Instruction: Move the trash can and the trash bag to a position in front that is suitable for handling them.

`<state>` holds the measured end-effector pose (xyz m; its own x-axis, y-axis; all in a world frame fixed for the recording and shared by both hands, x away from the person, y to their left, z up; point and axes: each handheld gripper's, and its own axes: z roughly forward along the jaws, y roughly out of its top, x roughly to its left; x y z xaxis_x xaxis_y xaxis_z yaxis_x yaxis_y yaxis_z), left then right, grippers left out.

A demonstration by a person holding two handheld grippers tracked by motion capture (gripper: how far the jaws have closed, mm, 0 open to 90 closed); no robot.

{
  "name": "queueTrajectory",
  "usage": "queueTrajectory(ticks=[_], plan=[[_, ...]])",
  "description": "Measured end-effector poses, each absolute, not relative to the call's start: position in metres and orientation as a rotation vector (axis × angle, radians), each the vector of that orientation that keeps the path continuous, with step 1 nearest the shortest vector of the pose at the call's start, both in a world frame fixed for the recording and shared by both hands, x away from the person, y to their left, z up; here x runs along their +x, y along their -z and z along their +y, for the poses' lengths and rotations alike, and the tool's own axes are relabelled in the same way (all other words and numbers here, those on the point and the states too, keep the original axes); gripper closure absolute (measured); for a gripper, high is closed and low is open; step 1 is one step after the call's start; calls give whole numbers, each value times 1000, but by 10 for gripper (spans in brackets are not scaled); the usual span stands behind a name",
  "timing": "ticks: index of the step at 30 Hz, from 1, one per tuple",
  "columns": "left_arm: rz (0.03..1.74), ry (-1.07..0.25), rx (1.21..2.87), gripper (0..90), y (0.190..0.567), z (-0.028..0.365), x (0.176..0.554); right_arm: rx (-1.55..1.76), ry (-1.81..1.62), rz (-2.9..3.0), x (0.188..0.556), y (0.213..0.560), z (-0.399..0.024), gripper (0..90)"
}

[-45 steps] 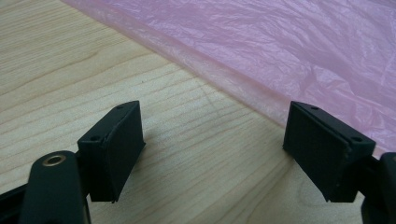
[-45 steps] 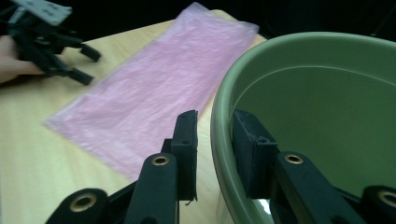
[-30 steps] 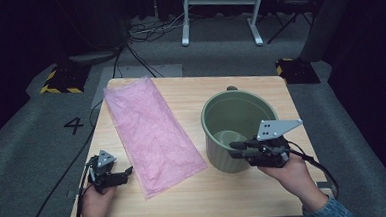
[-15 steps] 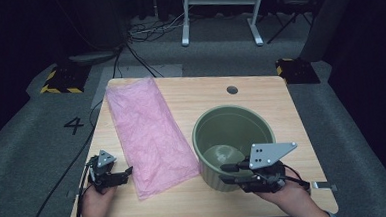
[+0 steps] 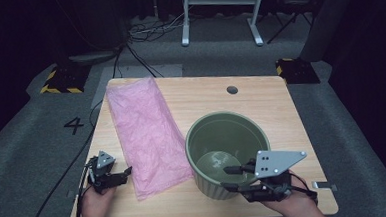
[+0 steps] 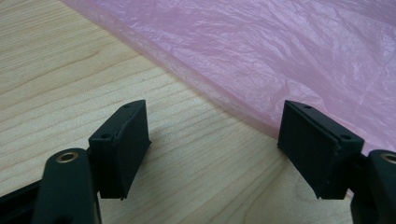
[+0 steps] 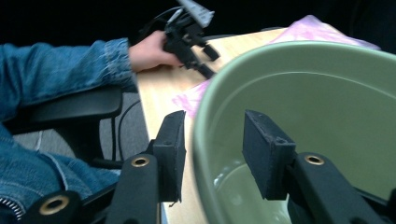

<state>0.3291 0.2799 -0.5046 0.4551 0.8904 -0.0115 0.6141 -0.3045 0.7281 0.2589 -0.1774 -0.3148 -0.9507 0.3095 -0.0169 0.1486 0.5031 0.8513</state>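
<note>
**Pot set down at the near edge; right jaws letting go of its rim**

The green pot (image 5: 227, 154) stands upright on the wooden table (image 5: 281, 109), close to its near edge. The right gripper (image 7: 212, 149) straddles the pot's near wall, 1 jaw outside, 1 inside. Its jaws have just been opening, and in the right gripper view a gap shows between each pad and the rim, so the grip looks released. To finish well, I would spread the jaws a little more and lift straight up off the rim, so neither pad drags or tips the pot.

Left of the pot lies the pink plastic bag (image 5: 144, 131), flat, its near corner just beside the pot's base. Further left, the left gripper (image 6: 215, 140) rests low over bare wood with jaws spread wide and nothing between them, the bag's edge just ahead. Beyond the pot there is a round hole (image 5: 232, 90) in the tabletop. Nothing blocks the withdrawal.
</note>
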Motion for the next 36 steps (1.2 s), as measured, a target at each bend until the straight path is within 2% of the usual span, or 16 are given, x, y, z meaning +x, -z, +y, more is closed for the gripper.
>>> queueTrajectory(ticks=[5, 19, 27, 36], plan=[[1253, -526, 2028, 276, 505, 281, 328, 454, -1446, 2478, 265, 304, -201, 521], [1253, -527, 2027, 277, 505, 281, 328, 740, -1436, 2271, 293, 301, -278, 473], [1252, -526, 2028, 276, 505, 281, 328, 940, -1342, 2177, 316, 332, -321, 451], [1257, -526, 2026, 275, 505, 281, 328, 1062, -1257, 2147, 329, 370, -348, 427]])
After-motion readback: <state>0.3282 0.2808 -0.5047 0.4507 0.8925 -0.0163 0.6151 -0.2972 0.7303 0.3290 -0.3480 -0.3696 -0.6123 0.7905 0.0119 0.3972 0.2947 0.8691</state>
